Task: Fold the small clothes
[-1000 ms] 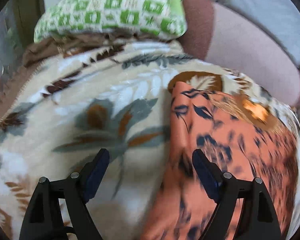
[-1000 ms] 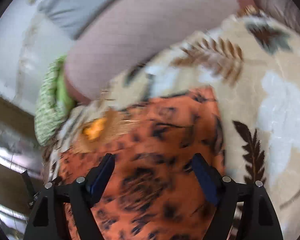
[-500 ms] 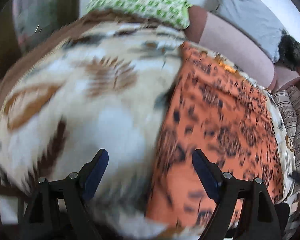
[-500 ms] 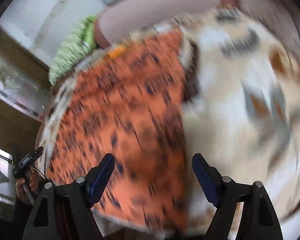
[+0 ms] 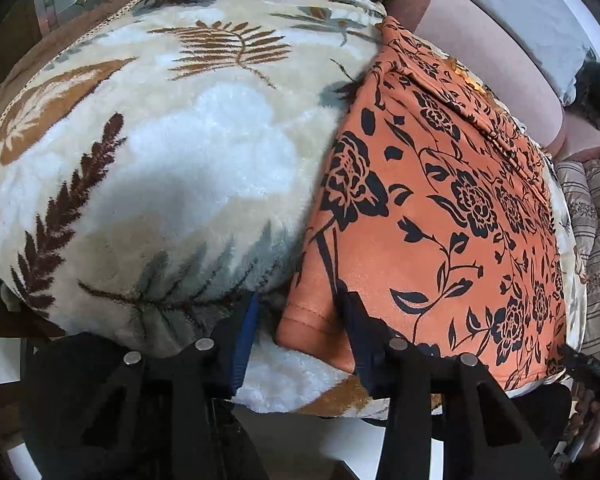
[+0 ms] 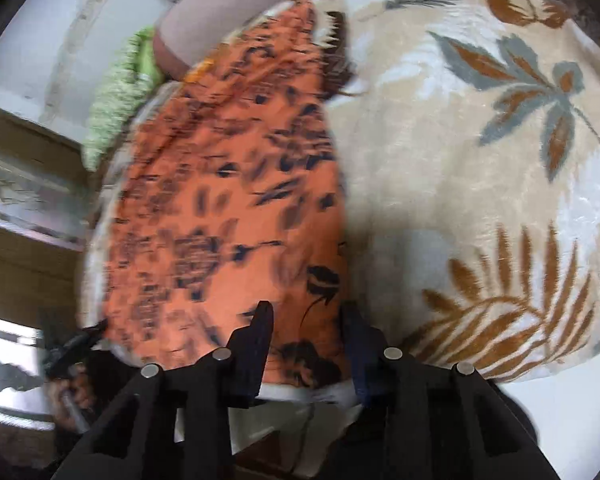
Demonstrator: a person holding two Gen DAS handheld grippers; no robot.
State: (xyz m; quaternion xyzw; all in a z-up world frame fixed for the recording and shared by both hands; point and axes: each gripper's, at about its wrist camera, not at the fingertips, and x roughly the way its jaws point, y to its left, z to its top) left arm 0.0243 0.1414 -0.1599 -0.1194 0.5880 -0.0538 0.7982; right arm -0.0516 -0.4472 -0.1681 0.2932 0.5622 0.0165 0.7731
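We see the orange garment (image 5: 440, 208) running lengthwise away from us, each near corner between the closing, not yet pinching fingers of the left gripper (image 5: 298, 312) and right gripper (image 6: 306, 316).

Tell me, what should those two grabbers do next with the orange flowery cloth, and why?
Probably finish pinching, then lift. The left gripper and right gripper each straddle a near corner of the orange garment, jaws closing, while it lies flat on the leaf-patterned blanket.
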